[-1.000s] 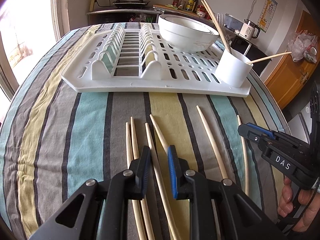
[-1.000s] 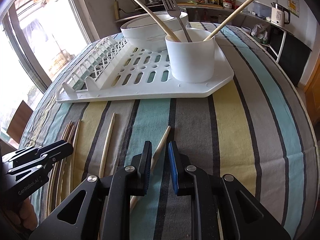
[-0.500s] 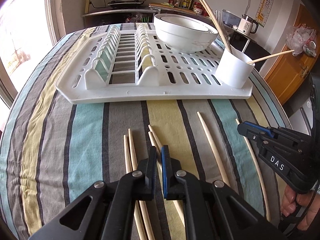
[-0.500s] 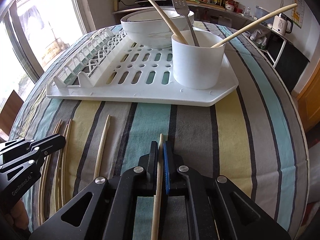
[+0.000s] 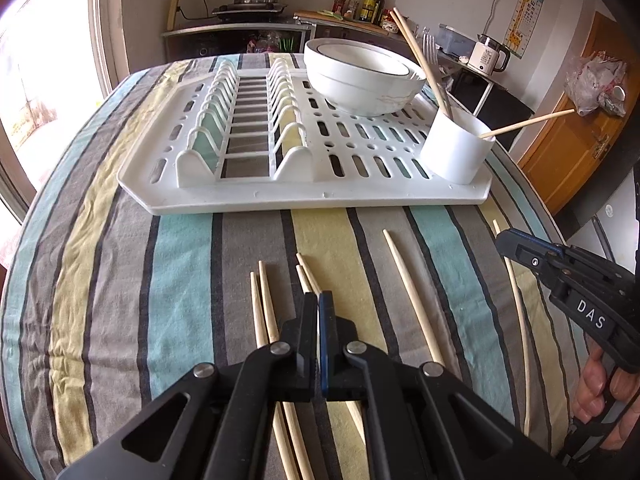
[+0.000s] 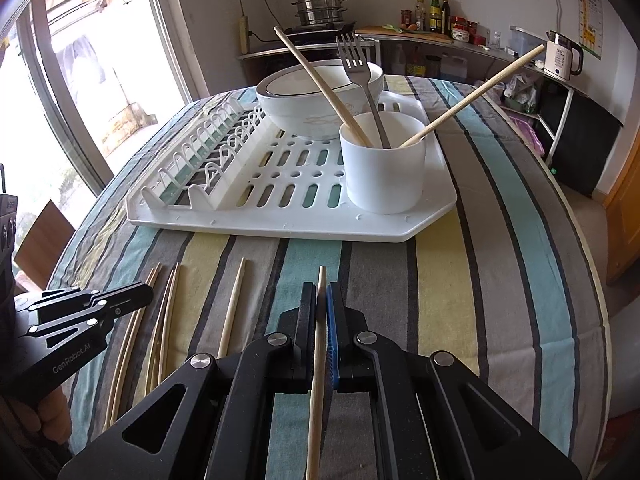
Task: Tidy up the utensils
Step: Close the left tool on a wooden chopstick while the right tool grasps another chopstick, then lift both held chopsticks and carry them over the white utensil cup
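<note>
Right wrist shows my right claw (image 6: 322,300) clenched on a chopstick (image 6: 319,360); I should lift level toward the cup (image 6: 384,172).

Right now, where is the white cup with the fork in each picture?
Left wrist view: the white cup stands at right of centre, on the white rack's near right corner.
Right wrist view: the cup stands just right of centre, on that same corner.
Shared landmark: the white bowl behind it.
</note>
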A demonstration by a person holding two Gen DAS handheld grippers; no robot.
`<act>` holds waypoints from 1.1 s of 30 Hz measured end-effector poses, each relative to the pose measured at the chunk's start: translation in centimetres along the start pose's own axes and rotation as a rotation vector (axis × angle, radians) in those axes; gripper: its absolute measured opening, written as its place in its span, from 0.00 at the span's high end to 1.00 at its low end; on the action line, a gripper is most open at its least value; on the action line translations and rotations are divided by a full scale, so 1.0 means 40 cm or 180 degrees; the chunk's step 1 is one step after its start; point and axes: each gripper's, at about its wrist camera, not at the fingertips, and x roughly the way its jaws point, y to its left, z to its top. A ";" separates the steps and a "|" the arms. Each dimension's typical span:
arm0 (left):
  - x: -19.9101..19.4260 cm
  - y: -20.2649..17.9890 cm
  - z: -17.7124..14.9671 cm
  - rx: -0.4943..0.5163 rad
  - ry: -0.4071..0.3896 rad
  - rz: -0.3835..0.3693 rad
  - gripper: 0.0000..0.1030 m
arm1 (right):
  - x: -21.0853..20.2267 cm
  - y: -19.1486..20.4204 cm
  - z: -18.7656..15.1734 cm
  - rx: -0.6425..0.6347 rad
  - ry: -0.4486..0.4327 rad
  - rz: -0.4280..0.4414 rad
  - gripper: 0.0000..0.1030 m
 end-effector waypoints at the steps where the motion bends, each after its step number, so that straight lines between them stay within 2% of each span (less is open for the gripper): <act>1: 0.011 0.006 -0.002 -0.0075 0.0059 0.0009 0.99 | 0.000 0.000 -0.001 0.0003 0.0003 0.0004 0.95; 4: 0.028 0.016 -0.006 -0.0165 0.0096 0.0025 0.97 | 0.004 -0.003 -0.007 0.0004 0.0017 0.0017 0.95; 12: 0.035 0.001 0.006 -0.0119 0.0098 0.0148 0.94 | 0.013 -0.013 -0.010 0.0021 0.0008 0.0038 0.95; 17: 0.039 -0.009 0.009 -0.0070 0.0046 0.0326 0.81 | 0.012 -0.023 -0.012 0.0041 0.0001 0.0067 0.95; 20: 0.031 -0.002 -0.008 -0.0040 -0.0004 0.0307 0.74 | 0.008 -0.027 -0.015 0.0029 -0.0017 0.0084 0.95; 26: 0.035 -0.030 -0.016 0.0183 -0.0015 0.0520 0.73 | 0.012 -0.032 -0.017 0.0058 -0.0024 0.0111 0.95; 30: 0.047 -0.048 -0.002 0.0257 0.0016 0.0533 0.74 | 0.012 -0.034 -0.017 0.0045 -0.0019 0.0102 0.95; 31: 0.049 -0.053 0.000 0.0290 0.0017 0.0534 0.76 | 0.011 -0.034 -0.017 0.0040 -0.0022 0.0101 0.95; 33: 0.053 -0.064 0.003 0.0338 0.0030 0.0515 0.85 | 0.011 -0.034 -0.015 0.0026 -0.0027 0.0110 0.95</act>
